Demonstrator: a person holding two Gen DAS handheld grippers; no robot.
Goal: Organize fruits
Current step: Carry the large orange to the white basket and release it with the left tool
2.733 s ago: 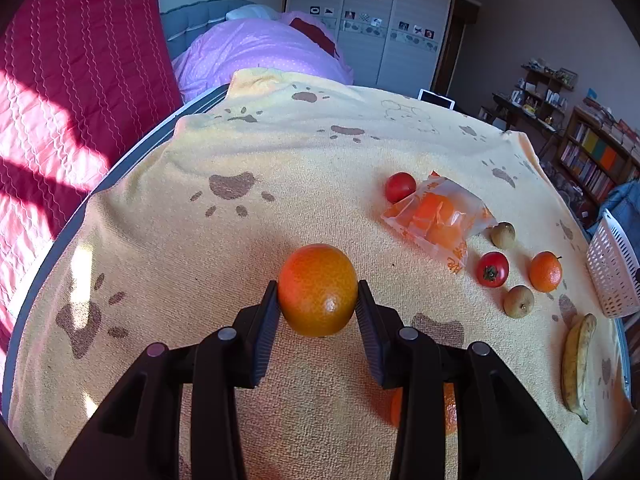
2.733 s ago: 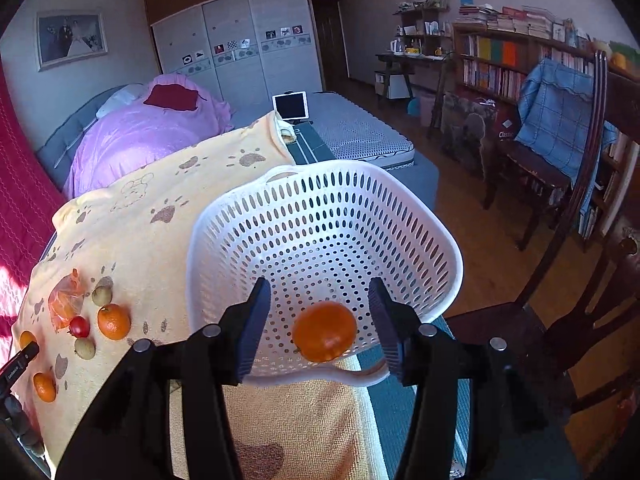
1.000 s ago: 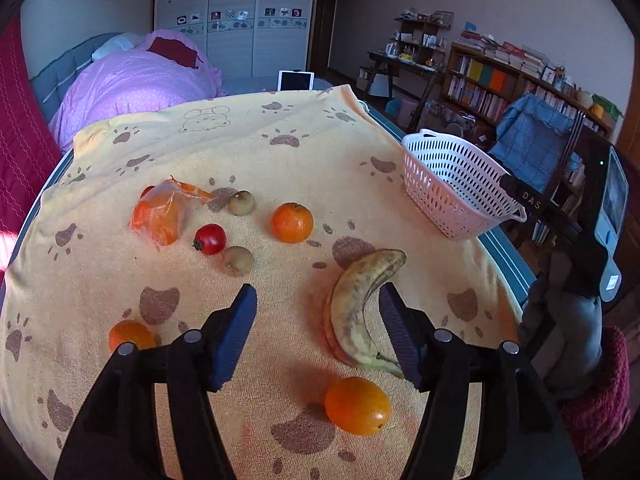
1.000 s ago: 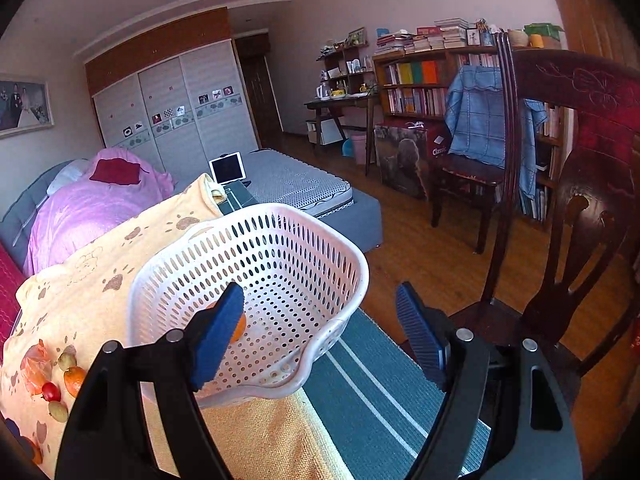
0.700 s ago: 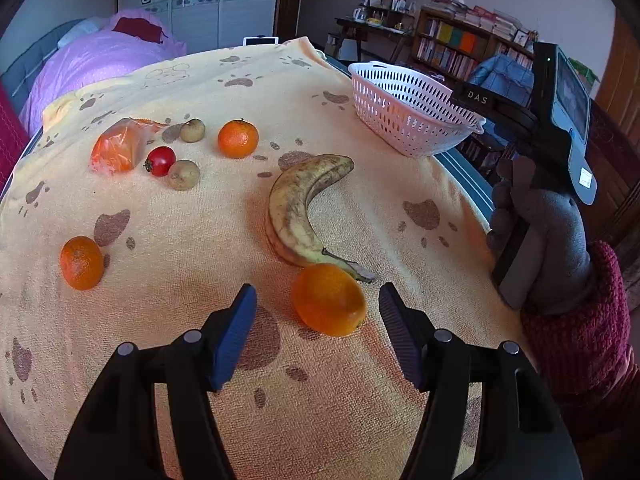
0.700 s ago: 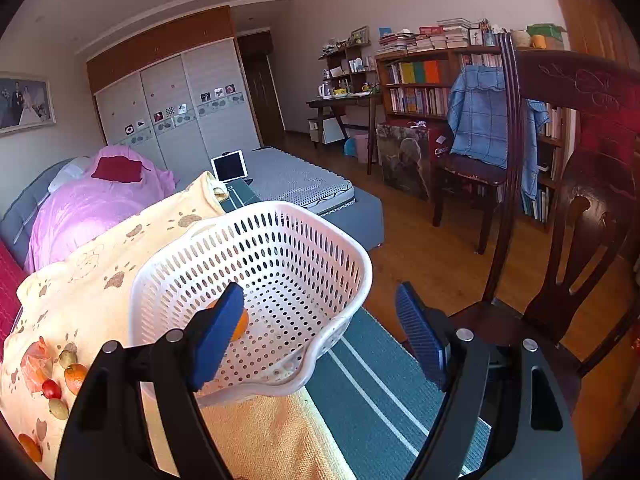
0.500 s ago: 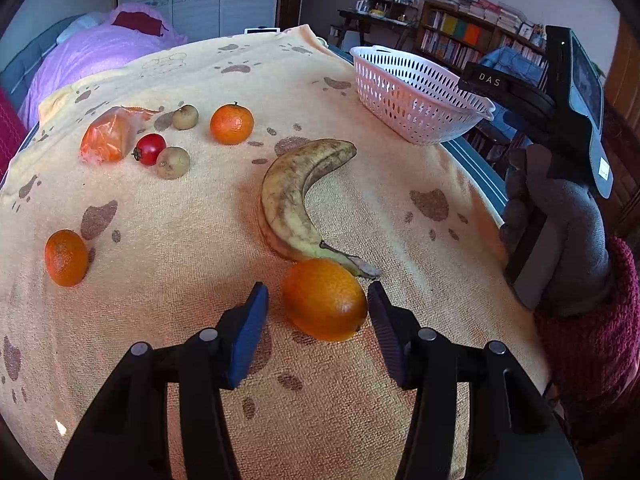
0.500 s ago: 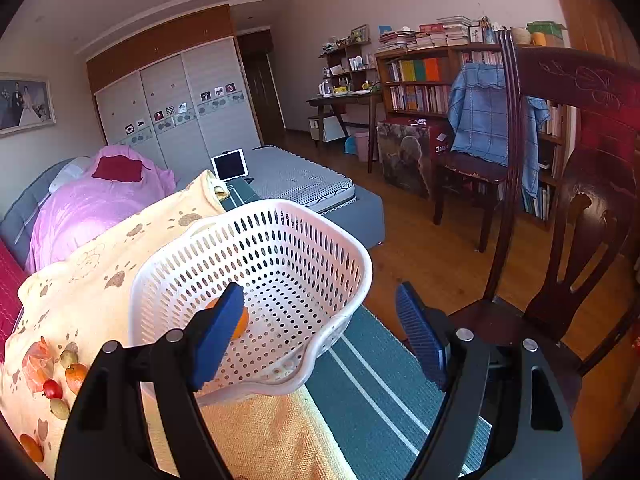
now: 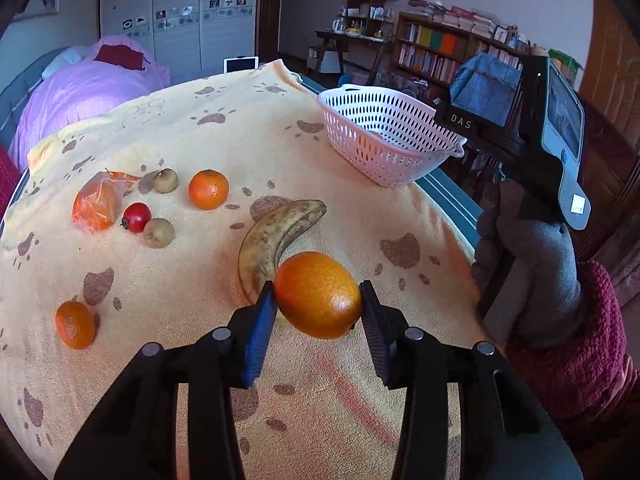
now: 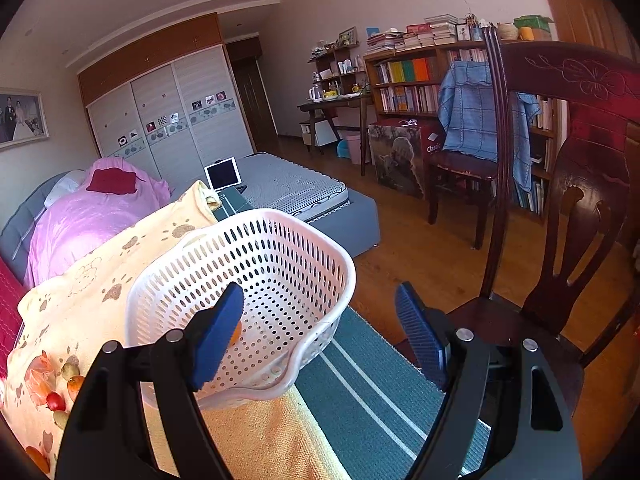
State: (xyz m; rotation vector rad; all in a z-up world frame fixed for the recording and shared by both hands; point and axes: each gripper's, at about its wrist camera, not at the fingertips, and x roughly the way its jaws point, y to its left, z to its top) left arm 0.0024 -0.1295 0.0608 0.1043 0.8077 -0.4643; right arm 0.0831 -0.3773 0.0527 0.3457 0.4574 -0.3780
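- Only the left wrist view shows the spread of fruit on the yellow paw-print towel (image 9: pixel 168 128): beyond the jaws lies a brown-spotted curved banana (image 9: pixel 276 236), partly hidden behind the held fruit, and farther off to the left a round orange tangerine (image 9: pixel 208 189), a small red tomato (image 9: pixel 137 217), two dull green-brown small fruits (image 9: pixel 159 233), and an orange plastic bag (image 9: pixel 96 205).
- A second tangerine (image 9: pixel 75 325) sits alone, well left of the left jaw.
- That view also shows the right hand in a grey glove (image 9: pixel 532 276), off to the right of the jaws, holding the other tool by its handle.
- Only the right wrist view looks into the white perforated plastic basket (image 10: pixel 288 264): a bit of orange fruit (image 10: pixel 235 332) shows inside, mostly hidden behind the left jaw.
- The left gripper (image 9: pixel 318 312) has just been closing; its blue pads now press both sides of a large round orange (image 9: pixel 318 295), which is raised clear of the towel.
- The right gripper (image 10: pixel 316 336) stands wide apart with nothing between the pads; the left jaw overlaps the basket's inside, the right jaw lies over the green striped rug (image 10: pixel 372 384).
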